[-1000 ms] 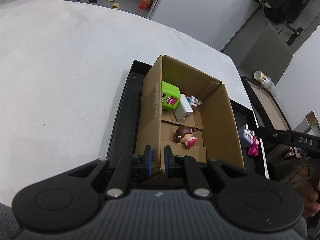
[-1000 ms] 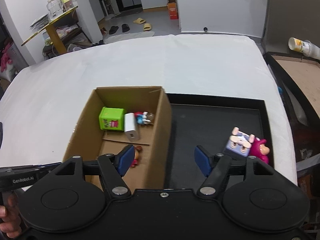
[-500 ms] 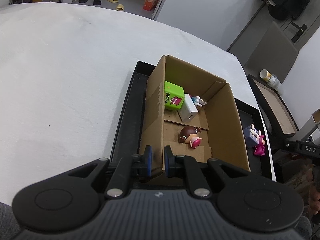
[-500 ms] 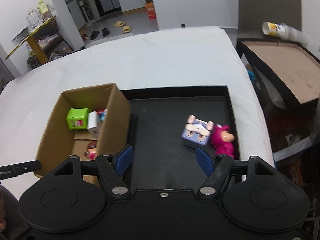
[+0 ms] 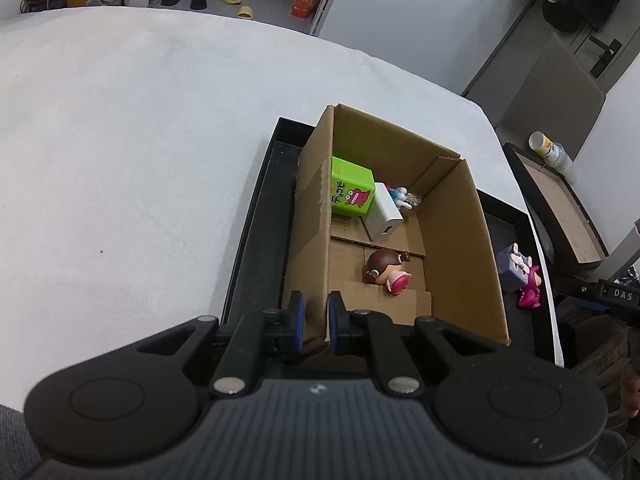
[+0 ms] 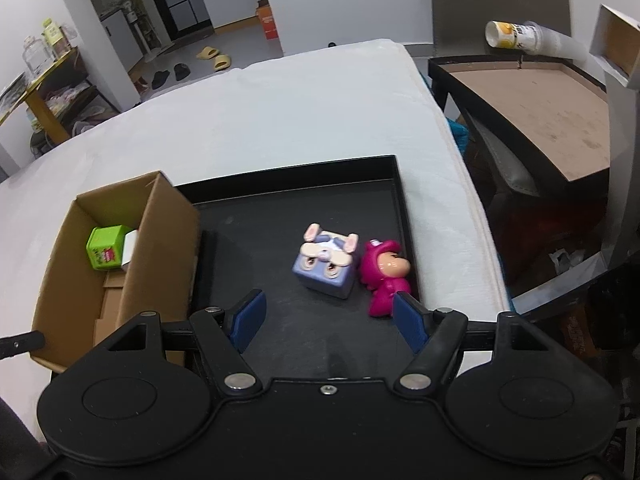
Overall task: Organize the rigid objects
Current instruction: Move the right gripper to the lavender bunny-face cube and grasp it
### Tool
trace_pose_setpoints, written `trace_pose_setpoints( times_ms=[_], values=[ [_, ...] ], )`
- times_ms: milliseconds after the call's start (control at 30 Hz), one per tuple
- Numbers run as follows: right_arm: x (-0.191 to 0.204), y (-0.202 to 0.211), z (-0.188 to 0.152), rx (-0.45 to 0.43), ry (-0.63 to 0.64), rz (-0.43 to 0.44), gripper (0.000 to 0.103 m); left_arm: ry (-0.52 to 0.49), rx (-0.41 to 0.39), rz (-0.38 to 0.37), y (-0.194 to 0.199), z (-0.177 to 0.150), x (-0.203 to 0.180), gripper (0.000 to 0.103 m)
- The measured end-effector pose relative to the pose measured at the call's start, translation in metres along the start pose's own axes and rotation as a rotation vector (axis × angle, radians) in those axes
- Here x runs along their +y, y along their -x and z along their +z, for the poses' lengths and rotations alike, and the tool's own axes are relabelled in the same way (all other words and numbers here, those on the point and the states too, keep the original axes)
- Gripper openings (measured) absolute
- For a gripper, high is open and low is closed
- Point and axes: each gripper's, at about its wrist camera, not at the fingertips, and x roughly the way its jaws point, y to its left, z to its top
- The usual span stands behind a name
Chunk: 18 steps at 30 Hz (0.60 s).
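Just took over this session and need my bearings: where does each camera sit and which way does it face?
Left wrist: on the left gripper, aimed steeply down into the cardboard box, pads shut on its wall; a hand at right.
Right wrist: on the right gripper, open, angled down over the black tray.
Shared: box, green cube, purple cube toy, pink figure.

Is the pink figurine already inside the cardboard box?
No, the pink figurine lies on the black tray, beside the purple bunny cube, outside the cardboard box.
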Motion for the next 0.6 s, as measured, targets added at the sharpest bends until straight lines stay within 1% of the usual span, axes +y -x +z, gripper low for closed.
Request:
trace_pose_setpoints(
  times_ms=[233, 600],
  values=[
    [-0.008, -0.012, 0.003, 0.006, -0.03, 0.016, 0.07, -0.007, 0.006, 0.011, -0.004, 0.0, -0.002, 0.011],
    [0.001, -0.04, 0.007, 0.027, -0.05, 0.04, 0.069, -0.013, 0.012, 0.021, -0.008, 0.0, -0.003, 0.011]
  ],
)
